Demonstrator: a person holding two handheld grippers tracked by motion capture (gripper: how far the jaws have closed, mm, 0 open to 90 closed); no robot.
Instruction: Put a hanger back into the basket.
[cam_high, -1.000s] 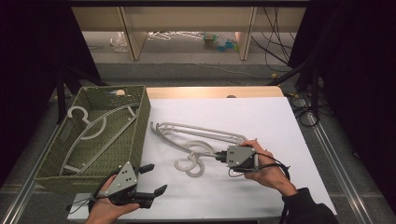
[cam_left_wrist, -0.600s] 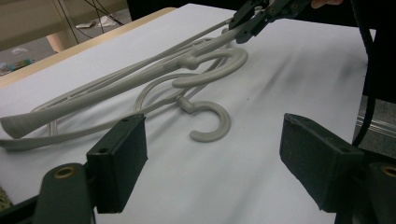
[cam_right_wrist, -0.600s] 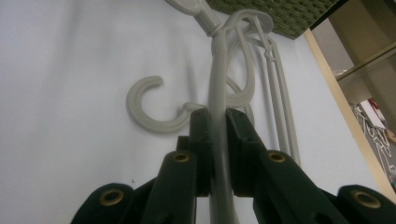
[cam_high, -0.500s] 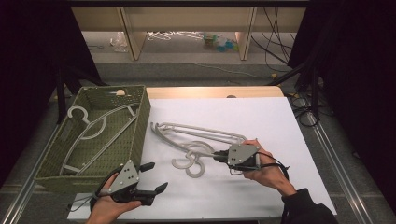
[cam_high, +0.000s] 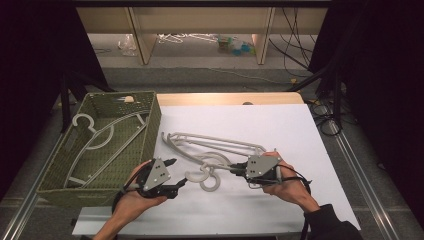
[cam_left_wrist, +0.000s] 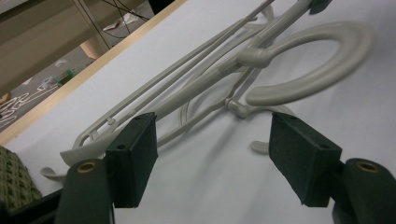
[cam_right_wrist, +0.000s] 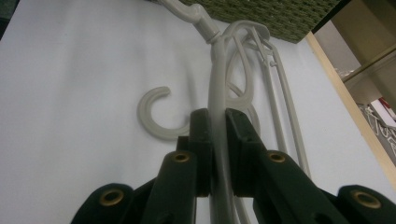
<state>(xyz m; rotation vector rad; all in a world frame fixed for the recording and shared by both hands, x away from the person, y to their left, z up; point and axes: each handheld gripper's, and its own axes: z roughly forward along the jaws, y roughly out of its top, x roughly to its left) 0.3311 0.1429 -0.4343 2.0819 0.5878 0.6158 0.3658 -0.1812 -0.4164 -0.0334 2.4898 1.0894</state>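
Hangers (cam_high: 210, 147): grey pile on the white table (cam_high: 300, 130), just right of the green basket (cam_high: 150, 125). Right gripper (cam_high: 239, 170) clamped on one hanger's arm. Left gripper (cam_high: 176, 175) has just been closing, nothing pinched; hook (cam_high: 192, 176) just ahead of its pads (cam_left_wrist: 135, 156).

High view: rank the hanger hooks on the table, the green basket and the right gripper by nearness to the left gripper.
1. Hanger hooks: on the white table just right of the left gripper.
2. Green basket: its wall on the left gripper's other side, slightly farther.
3. Right gripper: beyond the hooks, clamped on a hanger.
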